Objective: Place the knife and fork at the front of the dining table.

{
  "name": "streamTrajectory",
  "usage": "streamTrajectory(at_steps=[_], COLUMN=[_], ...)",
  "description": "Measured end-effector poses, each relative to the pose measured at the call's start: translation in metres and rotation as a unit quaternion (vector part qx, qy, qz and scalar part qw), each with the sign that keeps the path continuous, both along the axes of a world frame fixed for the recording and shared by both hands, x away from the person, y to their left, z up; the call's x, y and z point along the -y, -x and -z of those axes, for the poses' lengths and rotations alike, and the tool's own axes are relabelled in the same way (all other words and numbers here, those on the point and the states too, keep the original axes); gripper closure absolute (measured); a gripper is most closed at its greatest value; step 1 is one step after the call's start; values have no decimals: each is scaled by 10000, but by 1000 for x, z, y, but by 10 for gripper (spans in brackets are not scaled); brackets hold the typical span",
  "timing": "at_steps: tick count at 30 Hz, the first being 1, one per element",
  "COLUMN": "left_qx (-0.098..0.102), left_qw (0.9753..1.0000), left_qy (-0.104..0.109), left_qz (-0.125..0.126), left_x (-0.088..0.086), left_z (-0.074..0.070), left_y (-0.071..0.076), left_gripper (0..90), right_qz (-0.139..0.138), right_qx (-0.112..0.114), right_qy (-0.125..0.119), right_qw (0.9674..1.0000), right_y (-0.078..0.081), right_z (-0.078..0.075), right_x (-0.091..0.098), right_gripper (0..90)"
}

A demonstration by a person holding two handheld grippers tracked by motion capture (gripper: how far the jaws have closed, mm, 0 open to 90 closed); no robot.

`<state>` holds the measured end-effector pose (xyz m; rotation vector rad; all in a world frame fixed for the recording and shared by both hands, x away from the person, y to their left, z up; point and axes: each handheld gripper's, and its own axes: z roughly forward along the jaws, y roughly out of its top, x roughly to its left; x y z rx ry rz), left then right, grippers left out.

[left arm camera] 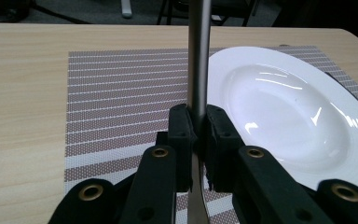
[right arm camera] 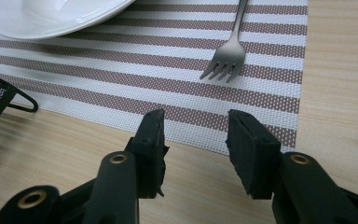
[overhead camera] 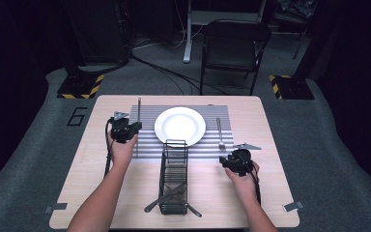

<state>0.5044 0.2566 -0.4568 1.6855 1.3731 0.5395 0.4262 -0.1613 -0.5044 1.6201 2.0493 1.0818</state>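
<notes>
I'm partway through laying a place setting. The round white ceramic plate point(overhead camera: 179, 125) sits centred on the brown-and-white striped woven placemat point(overhead camera: 145, 145), and the silver metal fork point(overhead camera: 220, 133) already lies on the mat to the plate's right. My left gripper point(overhead camera: 125, 129) has its fingers point(left arm camera: 182, 133) clamped tight on the handle of a long silver metal knife point(left arm camera: 198, 56), held over the mat's left part, just beside the plate; it is not yet laid down. My right gripper point(overhead camera: 236, 162) hovers over the wooden table point(overhead camera: 270, 193) near the fork, its fingers point(right arm camera: 151, 140) partly apart and empty. More cutlery remains in the black wire basket point(overhead camera: 174, 179), so I judge some placing is left
</notes>
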Motion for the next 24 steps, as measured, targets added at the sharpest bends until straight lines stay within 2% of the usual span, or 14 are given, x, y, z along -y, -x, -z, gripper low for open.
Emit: streamTrajectory(at_steps=[7,10,19,24], left_qx=[-145,-142,-264,-353], left_qw=[9998,9998,9990,9981], left_qy=[-94,-94,-257,-227], left_qz=[-42,-67,-262,-442], left_x=[5,7,17,20], left_z=[9,10,17,21], left_y=[-11,-14,-27,-35], left_gripper=[825,824,824,824], right_qz=[-16,-9,-11,-32], right_qx=[-22,-7,4,8], right_qy=[-4,-6,-37,-42], right_qw=[10000,10000,10000,10000], right_y=[0,-1,-1,-1], right_z=[0,1,0,0], right_x=[0,0,1,0], right_gripper=[566,567,567,567])
